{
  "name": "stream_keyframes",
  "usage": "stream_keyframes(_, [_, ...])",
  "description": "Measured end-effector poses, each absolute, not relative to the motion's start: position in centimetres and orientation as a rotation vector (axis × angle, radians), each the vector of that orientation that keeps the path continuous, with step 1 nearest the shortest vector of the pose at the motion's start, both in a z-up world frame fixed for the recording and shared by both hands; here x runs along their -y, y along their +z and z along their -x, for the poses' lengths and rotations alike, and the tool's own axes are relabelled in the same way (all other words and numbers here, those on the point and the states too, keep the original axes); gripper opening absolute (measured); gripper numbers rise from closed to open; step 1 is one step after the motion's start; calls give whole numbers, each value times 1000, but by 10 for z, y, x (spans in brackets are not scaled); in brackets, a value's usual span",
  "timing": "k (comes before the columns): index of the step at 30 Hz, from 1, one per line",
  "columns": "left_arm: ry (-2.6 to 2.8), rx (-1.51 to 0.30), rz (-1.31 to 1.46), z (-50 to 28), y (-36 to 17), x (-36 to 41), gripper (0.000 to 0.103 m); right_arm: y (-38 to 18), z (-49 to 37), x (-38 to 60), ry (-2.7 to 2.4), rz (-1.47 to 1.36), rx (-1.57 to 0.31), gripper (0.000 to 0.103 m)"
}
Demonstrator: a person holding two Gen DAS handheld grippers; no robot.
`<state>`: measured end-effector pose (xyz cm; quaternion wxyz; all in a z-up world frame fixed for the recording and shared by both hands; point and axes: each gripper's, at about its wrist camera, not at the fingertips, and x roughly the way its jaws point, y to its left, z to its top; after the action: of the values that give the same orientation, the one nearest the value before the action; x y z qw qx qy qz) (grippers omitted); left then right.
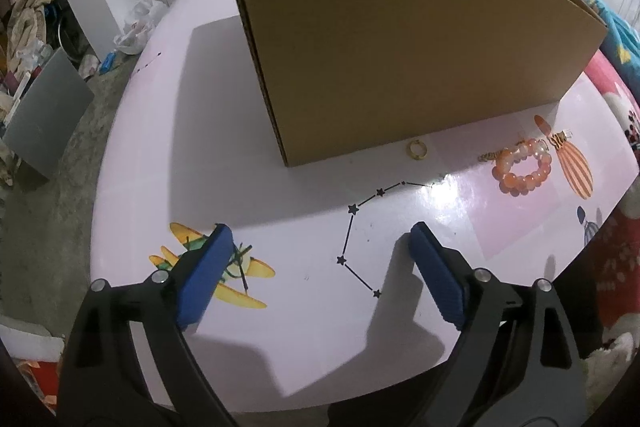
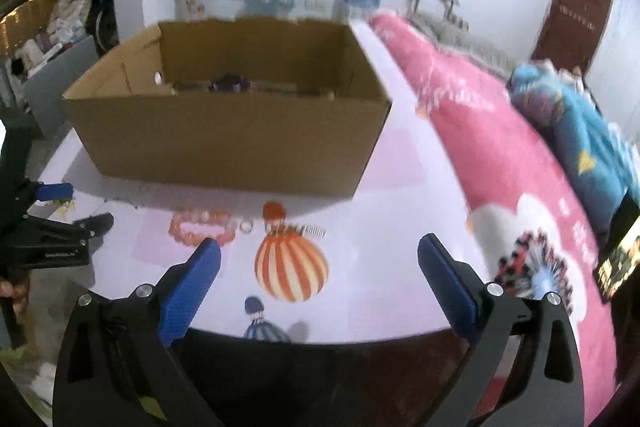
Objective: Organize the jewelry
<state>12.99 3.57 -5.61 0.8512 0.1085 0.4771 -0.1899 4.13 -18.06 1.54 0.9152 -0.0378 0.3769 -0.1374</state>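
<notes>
An open cardboard box (image 1: 400, 47) stands on the pale pink printed table (image 1: 280, 327). In front of it lie a small gold ring (image 1: 417, 149) and an orange bead bracelet (image 1: 524, 167), with small gold trinkets (image 1: 560, 139) beside the bracelet. My left gripper (image 1: 320, 231) hovers open over the table, short of the ring, with nothing between its fingers. In the right wrist view the box (image 2: 228, 143) holds a dark purple piece (image 2: 230, 83). The bracelet (image 2: 200, 227), ring (image 2: 246, 225) and a spring-like trinket (image 2: 306, 229) lie just beyond my open, empty right gripper (image 2: 320, 245). The left gripper (image 2: 86, 205) shows at the left edge.
A pink patterned blanket (image 2: 500, 155) and a blue one (image 2: 580, 131) lie on a bed right of the table. The table's left edge drops to a grey floor (image 1: 60, 167) with a grey panel (image 1: 44, 115) and clutter. A brown door (image 2: 572, 23) is at the far right.
</notes>
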Motion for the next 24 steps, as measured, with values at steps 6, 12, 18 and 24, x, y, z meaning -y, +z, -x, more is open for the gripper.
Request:
stream_keyframes(6, [-380,-994,-210,-131,-59,-38,95,36,-7,194,-211,16,-519,96])
stream_keyframes(12, [-385,-996,-216,-134,-56,-36,95,13,-5,200,-145,-25,-624,96])
stream_keyframes(18, [-399,-1008,-211,-140,-58,-39,95,2,-13,192,-59,-63,-684,96])
stream_keyframes(24, [-411,-1004,-215,-142,-60,-39,95,-7,-33,173,54,-30,-707,87])
